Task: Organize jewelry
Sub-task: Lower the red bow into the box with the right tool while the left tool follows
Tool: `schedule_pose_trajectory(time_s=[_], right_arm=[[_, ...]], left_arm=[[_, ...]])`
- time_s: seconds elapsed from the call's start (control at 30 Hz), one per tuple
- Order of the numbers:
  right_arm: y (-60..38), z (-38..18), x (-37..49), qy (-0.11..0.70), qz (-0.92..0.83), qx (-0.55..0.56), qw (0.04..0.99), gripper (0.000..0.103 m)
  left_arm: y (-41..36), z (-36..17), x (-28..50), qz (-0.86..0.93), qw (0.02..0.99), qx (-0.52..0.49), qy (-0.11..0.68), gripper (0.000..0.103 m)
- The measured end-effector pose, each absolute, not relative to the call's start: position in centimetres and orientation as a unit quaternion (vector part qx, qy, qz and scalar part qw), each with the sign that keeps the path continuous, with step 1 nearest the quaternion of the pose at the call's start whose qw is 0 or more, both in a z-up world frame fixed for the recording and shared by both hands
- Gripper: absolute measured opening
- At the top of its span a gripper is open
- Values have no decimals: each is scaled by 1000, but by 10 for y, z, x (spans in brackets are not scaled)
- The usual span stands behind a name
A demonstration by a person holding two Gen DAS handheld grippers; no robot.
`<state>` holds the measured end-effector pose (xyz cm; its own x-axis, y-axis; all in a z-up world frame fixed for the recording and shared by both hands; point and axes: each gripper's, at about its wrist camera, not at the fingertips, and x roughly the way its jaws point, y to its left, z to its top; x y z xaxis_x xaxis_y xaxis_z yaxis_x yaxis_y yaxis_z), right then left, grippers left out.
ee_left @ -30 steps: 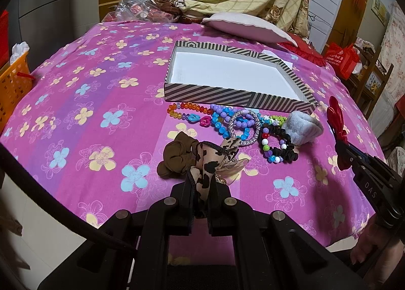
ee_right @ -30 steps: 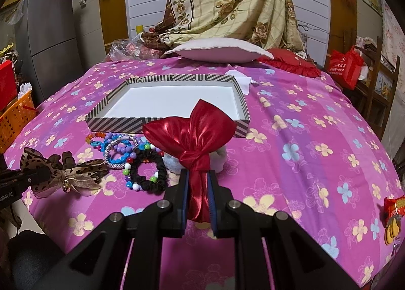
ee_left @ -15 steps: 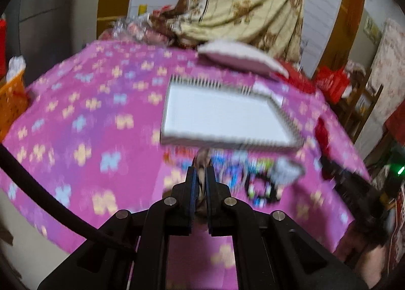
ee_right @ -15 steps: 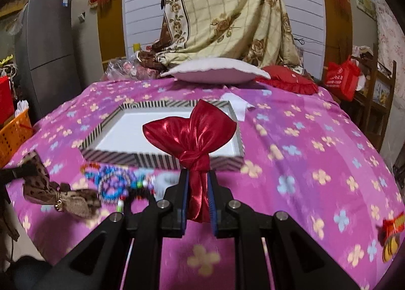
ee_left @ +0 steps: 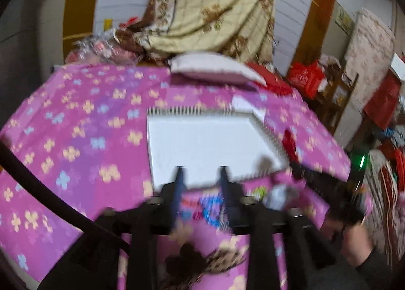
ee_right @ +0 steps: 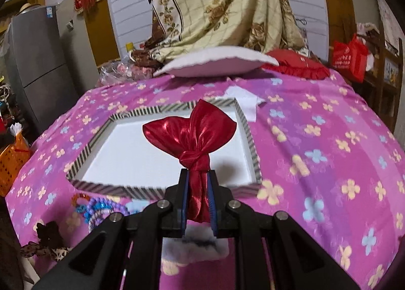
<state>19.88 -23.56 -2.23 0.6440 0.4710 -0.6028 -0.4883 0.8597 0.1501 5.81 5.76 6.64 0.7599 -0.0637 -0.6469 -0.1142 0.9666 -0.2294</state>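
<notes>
Since the earlier frames, the leopard-print bow [ee_left: 202,262] has left the left claw [ee_left: 200,176] and lies on the flowered bed cover [ee_left: 76,138] below it, near the front edge. Left claw jaws are opening, with nothing between them; its view is heavily blurred. Both claws have advanced to the striped box [ee_right: 249,138]. Right claw [ee_right: 198,178] is clenched on the tail of the red satin bow [ee_right: 192,133], which is held upright over the box's white, bare interior. Beaded bracelets [ee_right: 101,207] and a grey fluffy piece [ee_right: 192,249] lie on the cover just before the box's near wall. A white pillow [ee_right: 215,62] rests beyond the box.
</notes>
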Motion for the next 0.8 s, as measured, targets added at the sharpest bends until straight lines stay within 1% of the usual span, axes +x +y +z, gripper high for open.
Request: schedule_pose_trajectory(time_s=[0.03, 0.13, 0.27, 0.33, 0.4, 0.5, 0.53, 0.57, 0.63, 0.8], right_arm=[[-236, -22, 194, 325, 269, -15, 906, 14], [-233, -20, 183, 312, 270, -37, 910, 14], [-234, -23, 182, 317, 267, -38, 909, 14], [-234, -25, 182, 320, 266, -36, 909, 14], [-234, -25, 182, 320, 267, -38, 908, 14], [-232, -27, 182, 321, 265, -43, 908, 14], [-233, -27, 182, 321, 265, -41, 908, 14], [-234, -27, 182, 320, 265, -39, 908, 14], [-234, -26, 182, 318, 264, -38, 910, 14], [-236, -22, 184, 314, 263, -32, 912, 14]], left_arm=[[58, 54, 53, 5, 926, -127, 354, 33], [60, 11, 37, -14, 911, -137, 389, 33], [51, -22, 30, -31, 898, -115, 423, 33], [45, -32, 28, -37, 893, -103, 437, 35], [40, -42, 27, -39, 891, -93, 444, 40], [33, -46, 25, -25, 896, -75, 437, 40], [32, -44, 25, -25, 896, -77, 437, 27], [33, -43, 26, -28, 894, -81, 439, 11], [33, -35, 26, -27, 898, -84, 431, 8], [38, 2, 33, -17, 918, -95, 385, 7]])
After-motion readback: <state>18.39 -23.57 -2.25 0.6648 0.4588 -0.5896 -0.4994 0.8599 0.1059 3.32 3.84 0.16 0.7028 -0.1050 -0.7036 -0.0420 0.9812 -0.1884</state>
